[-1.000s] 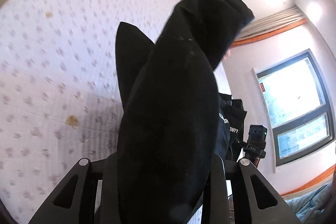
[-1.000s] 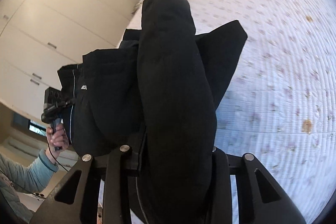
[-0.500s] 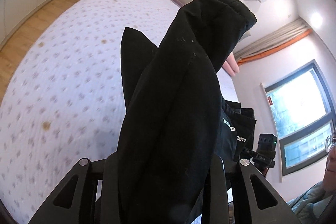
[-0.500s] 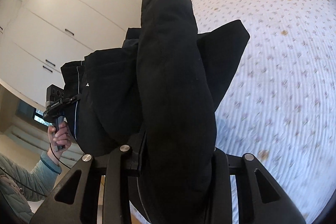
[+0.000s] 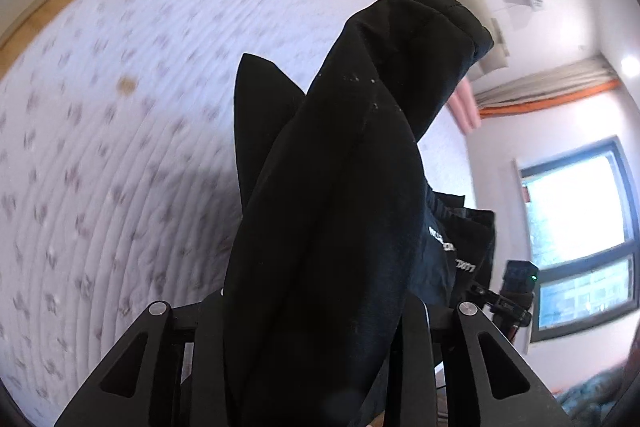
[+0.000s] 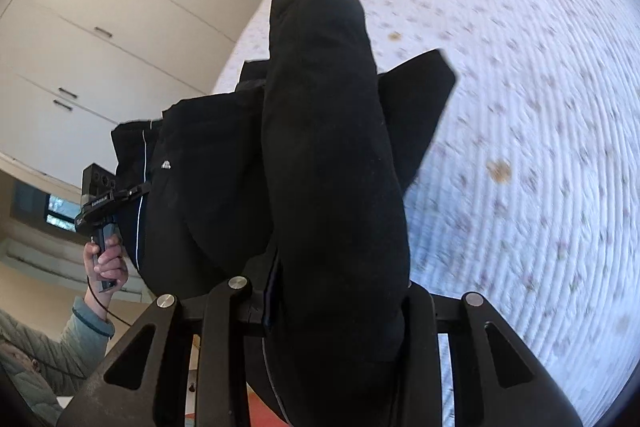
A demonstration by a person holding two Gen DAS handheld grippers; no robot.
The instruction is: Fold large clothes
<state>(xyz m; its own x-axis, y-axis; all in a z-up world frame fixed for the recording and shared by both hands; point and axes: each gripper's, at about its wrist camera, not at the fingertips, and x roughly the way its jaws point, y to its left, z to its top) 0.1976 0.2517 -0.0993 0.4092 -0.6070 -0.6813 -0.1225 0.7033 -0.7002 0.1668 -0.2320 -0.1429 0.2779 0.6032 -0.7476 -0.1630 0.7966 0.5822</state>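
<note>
While both grippers are being carried above the bed (image 5: 120, 147), the black garment (image 5: 340, 207) is hanging bunched between them, held clear of the quilted white bedspread (image 6: 540, 147). In the left wrist view, the left gripper (image 5: 312, 311) is clamping a thick roll of the dark fabric; its jaws have just been opening slightly, yet the cloth is filling the whole gap between them and the pads are pressing on it. A hemmed end of the garment is standing up past the fingers, and a pointed flap is jutting out on the left side of the roll. In the right wrist view, the right gripper (image 6: 336, 303) is likewise closing on a heavy fold of the same garment, with a triangular corner spreading toward the bedspread on the right. The rest of the cloth (showing a thin pale stripe and a small white mark) is sagging toward the other handle, which a hand (image 6: 106, 259) in a light quilted sleeve (image 6: 48, 351) is gripping. White wardrobe doors (image 6: 100, 27) are filling the background on the left; a window (image 5: 580, 239) is glowing at the right edge of the left wrist view.
</note>
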